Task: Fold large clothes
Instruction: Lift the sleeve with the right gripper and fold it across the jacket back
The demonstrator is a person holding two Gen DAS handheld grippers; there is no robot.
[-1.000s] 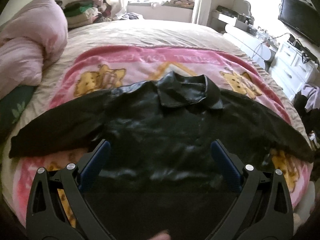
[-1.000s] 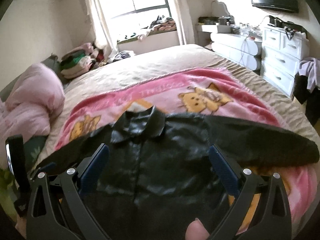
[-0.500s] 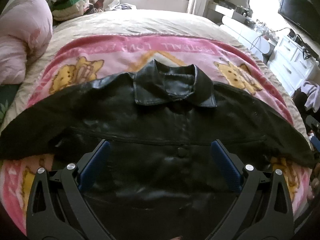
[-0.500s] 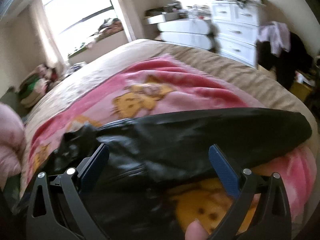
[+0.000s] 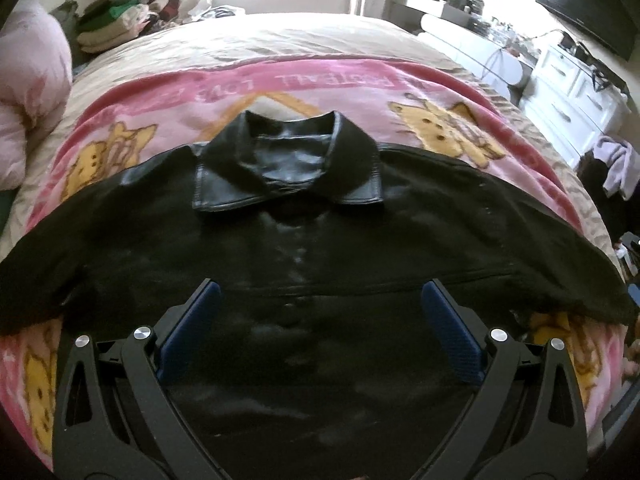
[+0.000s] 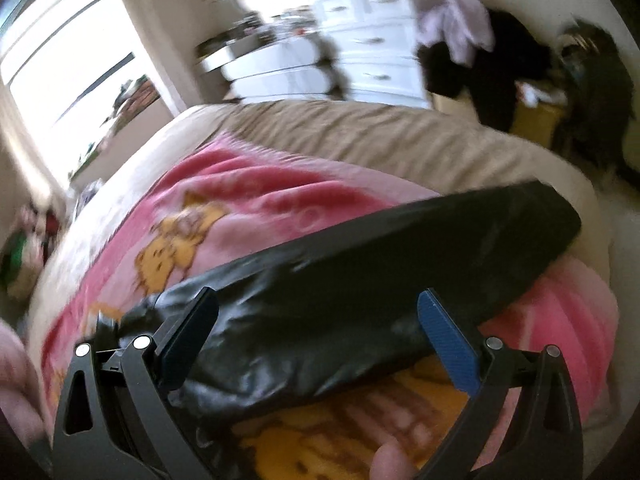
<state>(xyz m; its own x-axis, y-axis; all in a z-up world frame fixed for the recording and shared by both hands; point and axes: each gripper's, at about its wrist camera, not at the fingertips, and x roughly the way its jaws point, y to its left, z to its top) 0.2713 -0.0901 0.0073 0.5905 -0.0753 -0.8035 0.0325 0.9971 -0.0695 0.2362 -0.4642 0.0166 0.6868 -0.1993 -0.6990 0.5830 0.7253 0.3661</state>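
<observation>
A wide bed with a tan cover fills both fisheye views, and a pink blanket printed with yellow cartoon animals lies across its near half. On that blanket a black leather jacket lies flat, front up, collar toward the far side and both sleeves stretched out to left and right. The left sleeve runs off the left edge of the left wrist view, and the jacket's hem is hidden behind the gripper frame at the bottom. The left gripper hangs over the middle of the jacket's chest with its blue-padded fingers spread wide and nothing between them; whether they touch the leather cannot be told. The right wrist view is tilted and smeared with motion blur. In it the right gripper also stands wide apart, holding nothing, over the jacket's right sleeve, which lies across the blanket and ends near the bed's right edge; contact with the sleeve cannot be made out. A fingertip shows at the bottom edge of that view. Beyond the bed, a white dresser stands at the far right with clothes draped beside it, a dark television is cut off at the upper right corner, a pink duvet is bunched at the far left, and folded clothes are stacked by a bright, washed-out window.
</observation>
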